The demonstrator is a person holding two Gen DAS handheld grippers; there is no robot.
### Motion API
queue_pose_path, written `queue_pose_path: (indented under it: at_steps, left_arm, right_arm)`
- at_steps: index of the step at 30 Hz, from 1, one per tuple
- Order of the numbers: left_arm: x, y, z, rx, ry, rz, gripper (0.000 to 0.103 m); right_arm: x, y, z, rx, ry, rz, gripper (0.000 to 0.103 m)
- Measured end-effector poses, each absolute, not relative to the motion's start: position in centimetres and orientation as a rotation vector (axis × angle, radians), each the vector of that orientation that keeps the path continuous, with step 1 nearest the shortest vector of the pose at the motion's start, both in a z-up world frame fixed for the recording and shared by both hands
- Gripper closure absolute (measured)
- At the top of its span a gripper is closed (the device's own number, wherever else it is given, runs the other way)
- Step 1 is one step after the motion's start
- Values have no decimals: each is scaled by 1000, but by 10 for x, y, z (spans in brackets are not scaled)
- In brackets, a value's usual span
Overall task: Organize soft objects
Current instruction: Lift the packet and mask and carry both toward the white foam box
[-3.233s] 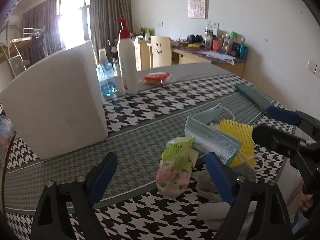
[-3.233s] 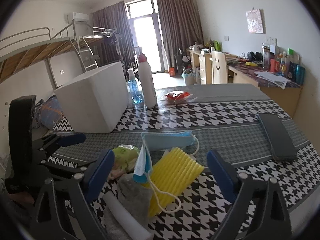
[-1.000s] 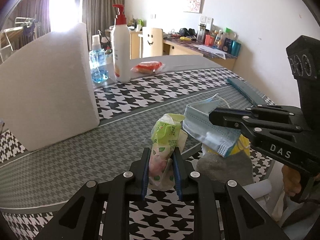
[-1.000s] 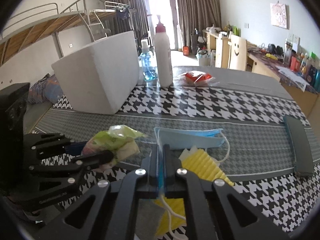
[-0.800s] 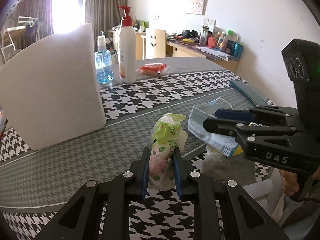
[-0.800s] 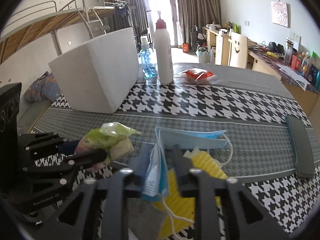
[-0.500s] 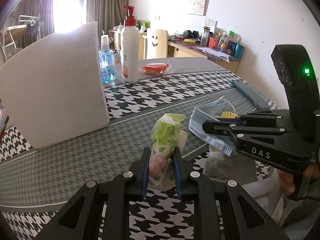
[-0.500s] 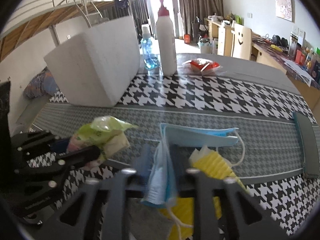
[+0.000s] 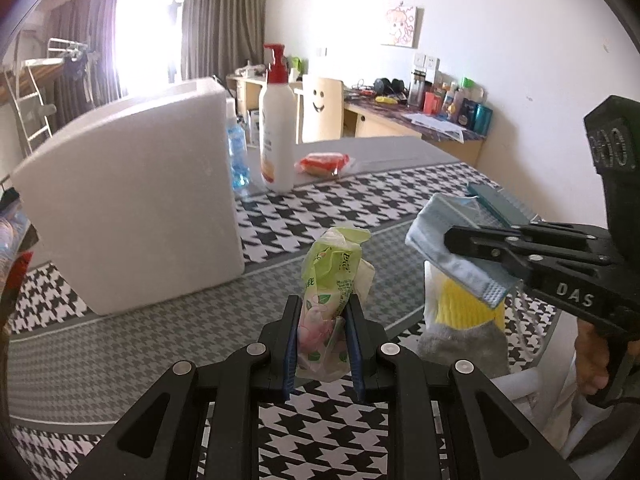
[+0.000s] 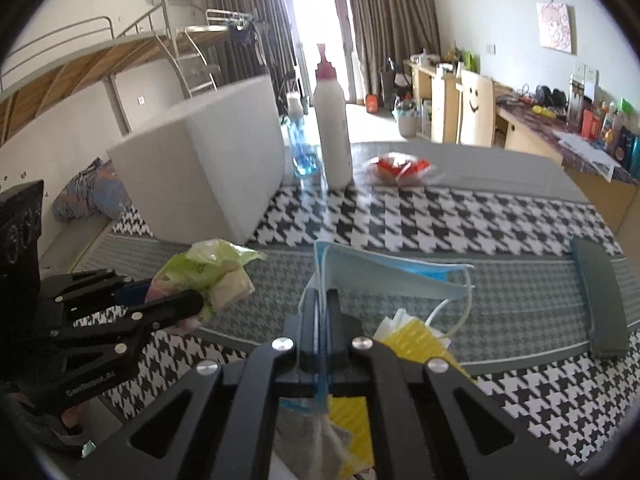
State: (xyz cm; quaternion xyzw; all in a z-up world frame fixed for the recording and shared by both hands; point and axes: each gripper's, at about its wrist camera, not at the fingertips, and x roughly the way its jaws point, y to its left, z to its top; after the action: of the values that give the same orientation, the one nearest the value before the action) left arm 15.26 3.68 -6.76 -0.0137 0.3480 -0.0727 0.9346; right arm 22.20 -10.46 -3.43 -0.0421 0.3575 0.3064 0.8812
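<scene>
Above the checked table (image 9: pixel 328 208), the left gripper (image 9: pixel 322 344) pinches a green tissue pack (image 9: pixel 330 276) between its blue fingers (image 9: pixel 291 344), the pack standing upright and lifted clear of the cloth. Just to its right, the right gripper (image 10: pixel 320 320) has its fingers pressed together on a blue face mask (image 10: pixel 384 276), whose ear loop dangles free. Under the mask lie a yellow ribbed cloth (image 9: pixel 464 304) and a grey sock (image 9: pixel 460 346), touching each other near the table's edge. Farther back stand a white foam box (image 9: pixel 132 208), a white pump bottle (image 9: pixel 276 136) and a small blue bottle (image 9: pixel 237 148) beside it.
</scene>
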Motion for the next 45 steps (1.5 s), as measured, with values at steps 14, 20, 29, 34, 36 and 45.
queue_pose_path:
  at_steps: [14,20,29,34,36,45]
  left_arm:
    - [136,44,-41,-37,633,-120,80]
    - [131,44,-30,-33,604,-113,80]
    - [126,49,-12,-28,563,-102,80]
    - [128,50,-2,-18,544,-98,80]
    - [128,50,2,-17,535,-100,80]
    - [134,49,16,2,507,-95,80]
  right_arm:
    - [203,-106,7,-82,610,664,99]
    - [201,-107,11,-81,582,659,99]
    - [198,-108,23,-71,542,655,99]
    - [196,-108,30,-71,517,663,99]
    - [196,-108,32,-70,511,665,99]
    - [194,-106,43,-80,475,665,99]
